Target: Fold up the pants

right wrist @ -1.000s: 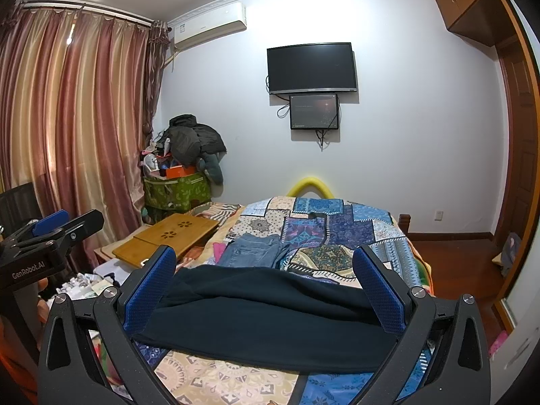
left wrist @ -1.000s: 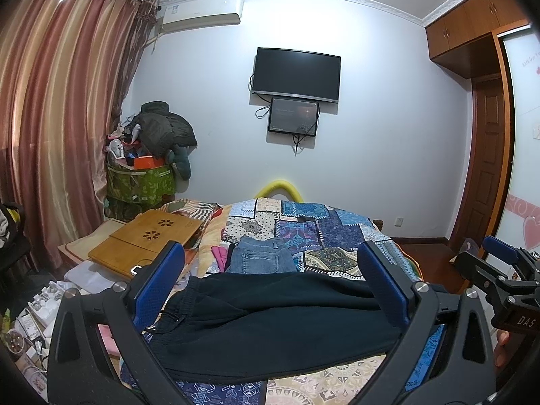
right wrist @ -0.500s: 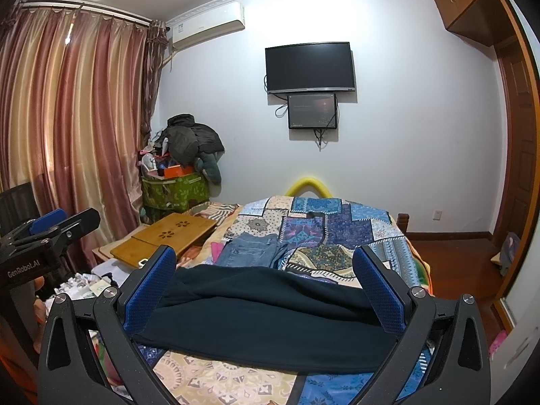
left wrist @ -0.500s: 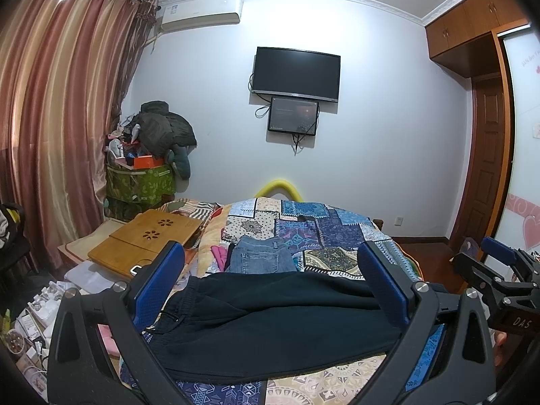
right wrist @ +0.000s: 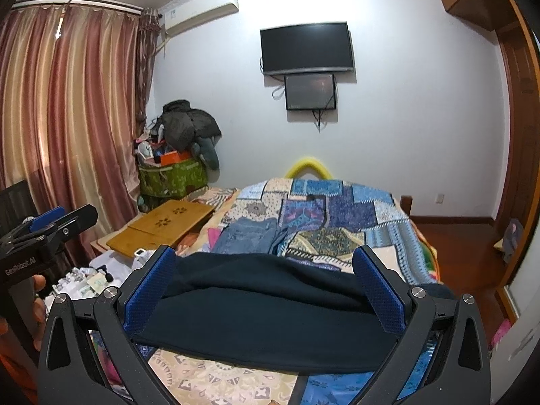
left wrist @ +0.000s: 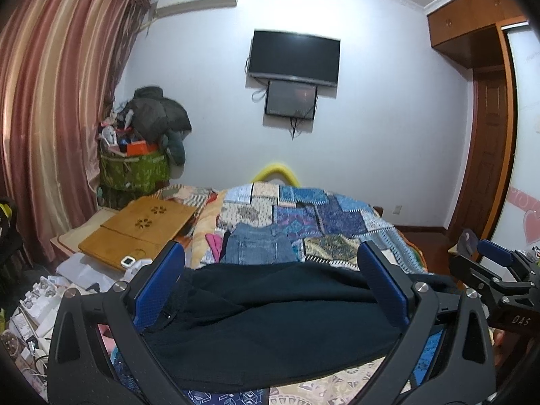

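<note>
Covering most of the room's floor is a bed under a patchwork quilt (left wrist: 341, 217), blue and tan in squares, and across its near end lie the dark pants (left wrist: 270, 324), spread sideways in a long soft band with a rounded fold along the far edge and what looks like the gathered waist toward the left (the cloth is nearly black, so seams barely show). Just beyond them a folded pair of blue jeans (left wrist: 258, 244) sits on the quilt, apart from the pants. Left of the bed a wooden lap desk (left wrist: 141, 227) rests tilted on a low surface. Against the far wall a green fabric bin (left wrist: 135, 170) is heaped with an orange box, small clutter and a dark jacket spilling over its rim. The left gripper (left wrist: 270, 263) hangs above the pants with its blue pads spread wide, holding nothing; the right gripper (right wrist: 263, 266) does likewise, fingers parted over the same cloth.
</note>
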Available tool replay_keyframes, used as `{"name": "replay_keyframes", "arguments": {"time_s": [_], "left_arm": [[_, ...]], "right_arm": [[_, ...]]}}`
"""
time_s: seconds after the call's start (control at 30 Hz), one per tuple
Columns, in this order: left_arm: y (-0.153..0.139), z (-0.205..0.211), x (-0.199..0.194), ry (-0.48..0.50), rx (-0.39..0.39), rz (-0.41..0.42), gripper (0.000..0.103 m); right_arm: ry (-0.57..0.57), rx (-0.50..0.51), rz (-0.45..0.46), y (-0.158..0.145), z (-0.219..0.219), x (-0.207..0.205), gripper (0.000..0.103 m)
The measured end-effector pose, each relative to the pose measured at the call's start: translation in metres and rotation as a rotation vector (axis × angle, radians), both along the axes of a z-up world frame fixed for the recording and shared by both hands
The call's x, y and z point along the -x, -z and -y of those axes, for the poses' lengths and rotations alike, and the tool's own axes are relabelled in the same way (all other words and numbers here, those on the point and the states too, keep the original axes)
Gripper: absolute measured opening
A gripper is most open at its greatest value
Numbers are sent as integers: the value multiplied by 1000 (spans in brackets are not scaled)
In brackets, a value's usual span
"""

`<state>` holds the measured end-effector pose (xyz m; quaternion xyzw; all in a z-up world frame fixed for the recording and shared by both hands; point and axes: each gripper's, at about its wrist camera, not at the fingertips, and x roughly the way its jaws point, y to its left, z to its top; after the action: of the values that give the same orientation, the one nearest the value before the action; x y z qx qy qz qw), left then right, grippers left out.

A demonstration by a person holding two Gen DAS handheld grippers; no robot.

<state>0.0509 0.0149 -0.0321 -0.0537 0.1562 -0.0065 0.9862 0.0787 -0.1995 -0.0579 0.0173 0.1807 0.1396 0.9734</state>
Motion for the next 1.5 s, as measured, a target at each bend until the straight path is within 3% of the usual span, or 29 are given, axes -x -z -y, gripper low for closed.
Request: {"name": "replay_keyframes", "arguments": {"time_s": [0.4, 0.8, 0.93, 1.0, 1.17, 1.4, 1.5], "left_arm": [[53, -42, -137, -23, 38, -253, 103], [126, -108, -275, -119, -107, -515, 100], [162, -133, -308, -97, -85, -644, 84], [177, -143, -318, -102, -80, -693, 75], [228, -169, -345, -81, -8, -855, 57], [259, -180, -373, -26, 78, -940, 56], [268, -192, -384, -21, 177, -964, 56]], "right_arm": [[-10, 54, -135, 38, -4, -89, 103], [-116, 202, -318, 85, -2, -194, 103], [-179, 221, -425, 103, -1, -225, 101], [-203, 228, -481, 111, 1, -239, 96], [-260, 241, -599, 129, 2, -268, 92], [-345, 230, -737, 153, -7, -290, 86], [-371, 226, -783, 164, -13, -294, 80]]}}
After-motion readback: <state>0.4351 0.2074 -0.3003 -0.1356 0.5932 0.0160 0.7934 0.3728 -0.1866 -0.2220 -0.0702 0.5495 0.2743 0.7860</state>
